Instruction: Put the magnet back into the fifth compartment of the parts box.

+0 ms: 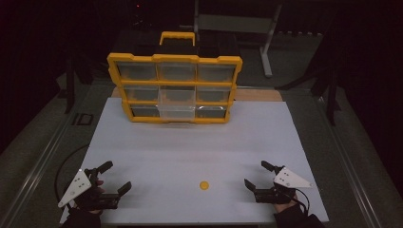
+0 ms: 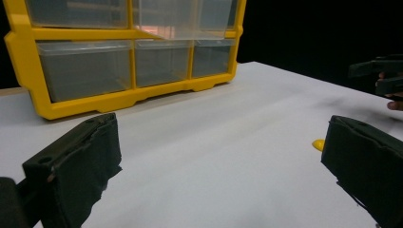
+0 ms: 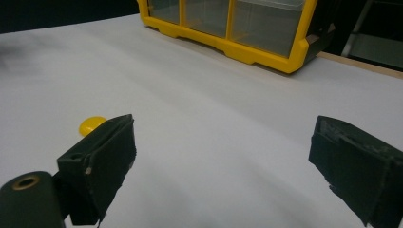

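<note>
The left tongs (image 1: 114,176) rested low over the near left corner of the white desk (image 1: 190,142), jaws spread wide apart with nothing between them, held by a hand (image 1: 90,197) that came in from the bottom edge under a grey three-cornered plate (image 1: 74,187). The right tongs (image 1: 255,174) sat at the near right corner in the same way, jaws also wide apart and holding nothing, with their own grey plate (image 1: 290,178) on top and a hand (image 1: 283,202) behind. Between the two, nearer the right tongs but touching neither, a small yellow disc (image 1: 204,185) lay flat on the desk; in the left gripper view it (image 2: 317,144) peeped out just beside the right-hand jaw, and in the right gripper view it (image 3: 91,125) lay just behind the left-hand jaw, partly covered by it. Well apart from both tongs, at the far edge of the desk, a yellow organiser case (image 1: 174,88) stood upright with its handle on top, showing three rows of three clear drawers. One clear drawer (image 1: 176,111) in the middle of the bottom row stuck out toward the person beyond the others. Whether any drawer held anything could not be told. The surroundings beyond the desk were dark.
</note>
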